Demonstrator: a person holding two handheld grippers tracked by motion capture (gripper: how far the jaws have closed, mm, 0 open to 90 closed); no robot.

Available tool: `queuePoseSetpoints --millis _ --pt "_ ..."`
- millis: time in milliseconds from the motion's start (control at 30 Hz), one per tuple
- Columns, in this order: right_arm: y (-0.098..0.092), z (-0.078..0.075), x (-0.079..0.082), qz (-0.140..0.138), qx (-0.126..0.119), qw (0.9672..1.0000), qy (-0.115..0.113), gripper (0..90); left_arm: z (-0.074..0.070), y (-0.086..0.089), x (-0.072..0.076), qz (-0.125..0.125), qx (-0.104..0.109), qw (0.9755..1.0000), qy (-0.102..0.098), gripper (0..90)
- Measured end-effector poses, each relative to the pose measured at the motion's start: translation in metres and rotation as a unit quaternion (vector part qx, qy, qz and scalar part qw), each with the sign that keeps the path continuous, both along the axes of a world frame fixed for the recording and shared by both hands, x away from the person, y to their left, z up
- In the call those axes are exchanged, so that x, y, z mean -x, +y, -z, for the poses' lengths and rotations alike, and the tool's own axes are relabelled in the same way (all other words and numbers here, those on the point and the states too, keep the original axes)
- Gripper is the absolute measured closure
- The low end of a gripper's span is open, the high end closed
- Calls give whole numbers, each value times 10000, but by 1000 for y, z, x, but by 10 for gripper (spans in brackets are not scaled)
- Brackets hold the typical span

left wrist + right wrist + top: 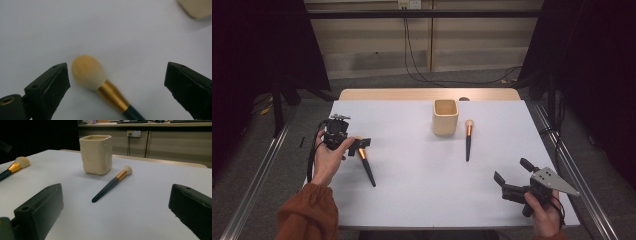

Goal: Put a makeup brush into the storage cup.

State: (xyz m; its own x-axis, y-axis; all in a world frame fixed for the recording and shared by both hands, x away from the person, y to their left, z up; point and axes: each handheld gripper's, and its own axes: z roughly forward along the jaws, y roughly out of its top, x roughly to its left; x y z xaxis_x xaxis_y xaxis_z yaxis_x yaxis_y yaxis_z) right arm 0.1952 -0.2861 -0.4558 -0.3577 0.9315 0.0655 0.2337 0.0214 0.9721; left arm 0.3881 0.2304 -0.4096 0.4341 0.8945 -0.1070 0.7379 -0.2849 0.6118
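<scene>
The left gripper [358, 143], jaws spread, hovers over the head of the left brush [100, 81] lying on the table [422, 190], so the grasp is about to start: lower and close on the ferrule, while the right gripper [512, 175] waits open.

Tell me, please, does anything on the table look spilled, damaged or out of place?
Nothing stands out. The cup stands upright and unbroken on the table. Two brushes lie flat on it, one right of the cup, the other under the open left gripper. The right gripper is open, apart from everything. No spill shows.
</scene>
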Motion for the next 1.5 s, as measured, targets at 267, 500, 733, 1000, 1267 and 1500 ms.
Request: queuePoseSetpoints --millis 267,500,733,1000,1267,1500 --pt "1 0 0 -9 19 10000 -2 0 2 -2 -6 -157 -164 9982 553 66" --pt "1 0 0 -49 37 10000 20 0 5 -1 -9 -320 -222 9962 784 89" --pt "2 1 -1 -51 41 10000 37 0 15 -6 -13 -451 -622 9867 1429 82" --pt "2 1 -1 -64 37 10000 62 0 18 -13 -17 -497 -760 9810 1717 86" --pt "2 2 -1 -75 50 9999 114 0 25 -21 -21 -727 -872 9728 2018 116" --pt "2 2 -2 -89 72 9999 119 0 30 -24 -24 -884 -885 9675 2197 155"
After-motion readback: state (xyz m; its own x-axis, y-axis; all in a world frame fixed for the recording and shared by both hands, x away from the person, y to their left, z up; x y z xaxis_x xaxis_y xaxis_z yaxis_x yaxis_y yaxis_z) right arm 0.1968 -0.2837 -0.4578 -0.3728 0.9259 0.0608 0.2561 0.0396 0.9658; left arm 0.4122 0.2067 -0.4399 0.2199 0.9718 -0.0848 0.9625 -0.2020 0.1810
